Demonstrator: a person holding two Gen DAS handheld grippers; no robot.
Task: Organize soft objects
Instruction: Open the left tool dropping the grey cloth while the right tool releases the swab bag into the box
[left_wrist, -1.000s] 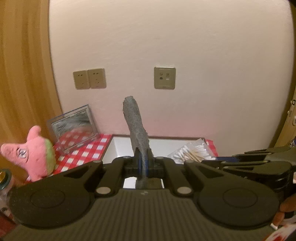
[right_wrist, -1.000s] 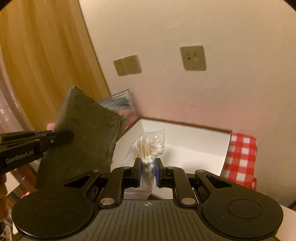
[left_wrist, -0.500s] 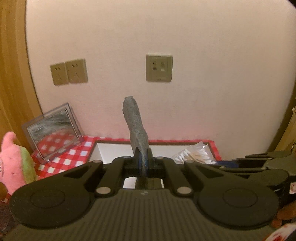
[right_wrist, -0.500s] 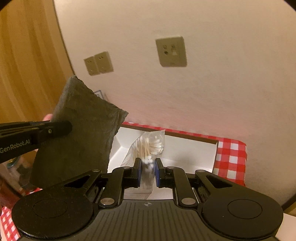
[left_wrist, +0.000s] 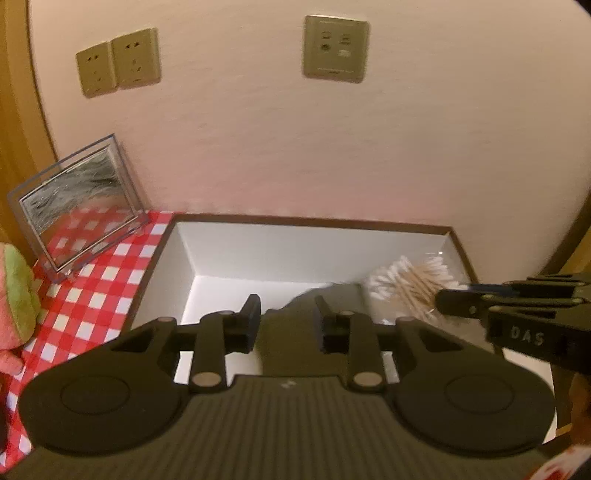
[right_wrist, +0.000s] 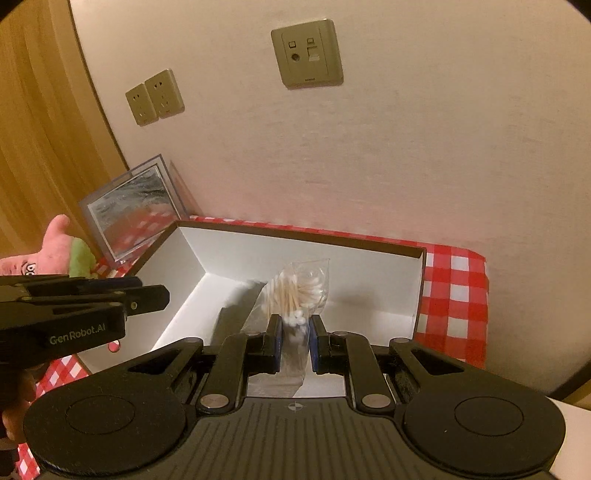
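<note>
A white open box (left_wrist: 295, 222) (right_wrist: 295, 254) stands against the wall on the checked cloth. My left gripper (left_wrist: 287, 308) (right_wrist: 147, 295) hangs over its near edge; its jaws are opening. The dark grey sponge (left_wrist: 295, 321) sits blurred and loose between and below them, inside the box. In the right wrist view the sponge shows only as a grey blur (right_wrist: 236, 306) on the box floor. My right gripper (right_wrist: 295, 334) (left_wrist: 461, 299) is shut on a clear bag of cotton swabs (right_wrist: 299, 288) (left_wrist: 410, 284), held over the box's right part.
A pink and green plush toy (left_wrist: 14, 295) (right_wrist: 55, 254) lies on the red-and-white checked cloth (left_wrist: 92, 306) (right_wrist: 454, 295) left of the box. A clear-framed mirror (left_wrist: 74, 206) (right_wrist: 136, 210) leans on the wall behind it. Wall sockets sit above.
Both grippers came down and forward over the box. The left jaws opened and let go of the sponge, which dropped from upright into the box. The right still holds the bag.
</note>
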